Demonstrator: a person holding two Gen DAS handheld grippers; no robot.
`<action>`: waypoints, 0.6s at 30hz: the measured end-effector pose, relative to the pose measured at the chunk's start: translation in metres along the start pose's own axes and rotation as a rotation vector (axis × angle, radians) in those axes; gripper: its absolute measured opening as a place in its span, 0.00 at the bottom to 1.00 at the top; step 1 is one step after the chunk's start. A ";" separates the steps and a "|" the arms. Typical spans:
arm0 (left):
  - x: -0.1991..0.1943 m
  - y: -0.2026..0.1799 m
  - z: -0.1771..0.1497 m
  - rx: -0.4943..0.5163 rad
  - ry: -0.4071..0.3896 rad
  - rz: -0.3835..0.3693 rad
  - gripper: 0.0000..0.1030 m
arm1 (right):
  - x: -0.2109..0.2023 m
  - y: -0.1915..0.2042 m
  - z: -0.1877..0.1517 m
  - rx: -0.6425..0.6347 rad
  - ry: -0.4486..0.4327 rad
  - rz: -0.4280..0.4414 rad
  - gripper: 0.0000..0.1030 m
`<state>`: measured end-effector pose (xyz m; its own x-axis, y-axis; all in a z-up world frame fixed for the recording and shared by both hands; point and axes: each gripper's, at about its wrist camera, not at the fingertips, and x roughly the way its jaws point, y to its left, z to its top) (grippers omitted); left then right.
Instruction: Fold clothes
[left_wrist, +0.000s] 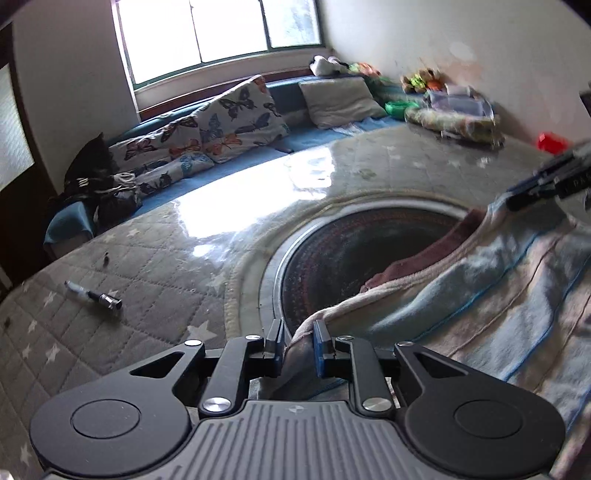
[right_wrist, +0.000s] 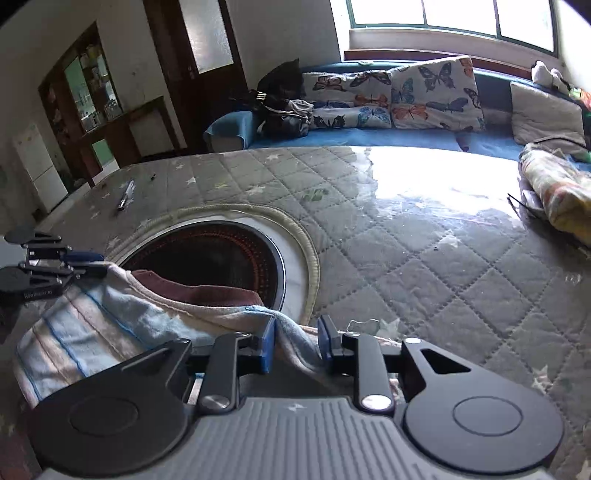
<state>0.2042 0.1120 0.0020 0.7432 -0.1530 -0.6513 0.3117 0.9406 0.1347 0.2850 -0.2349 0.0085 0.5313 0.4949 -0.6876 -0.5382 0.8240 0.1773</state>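
Note:
A striped light-blue, white and pink garment with a maroon inner lining hangs stretched between my two grippers above the quilted table. My left gripper is shut on one corner of it, at the bottom of the left wrist view. My right gripper is shut on the other corner of the garment. The right gripper also shows at the right edge of the left wrist view. The left gripper shows at the left edge of the right wrist view.
The table has a grey quilted cover with a dark round inset in the middle. A pen lies at the left. A sofa with butterfly cushions runs behind. A rolled patterned cloth lies at the right.

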 end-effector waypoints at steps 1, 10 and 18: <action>-0.003 0.001 0.000 -0.010 -0.003 -0.001 0.19 | -0.001 0.002 0.001 -0.012 -0.002 0.002 0.24; -0.006 0.007 0.002 -0.057 0.000 -0.011 0.32 | 0.007 0.019 0.009 -0.090 0.015 0.031 0.28; 0.002 0.013 0.001 -0.077 0.027 -0.018 0.30 | 0.035 0.029 0.011 -0.128 0.076 0.047 0.27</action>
<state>0.2106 0.1231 0.0028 0.7217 -0.1627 -0.6728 0.2775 0.9585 0.0658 0.2954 -0.1909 -0.0033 0.4551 0.5059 -0.7328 -0.6431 0.7560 0.1225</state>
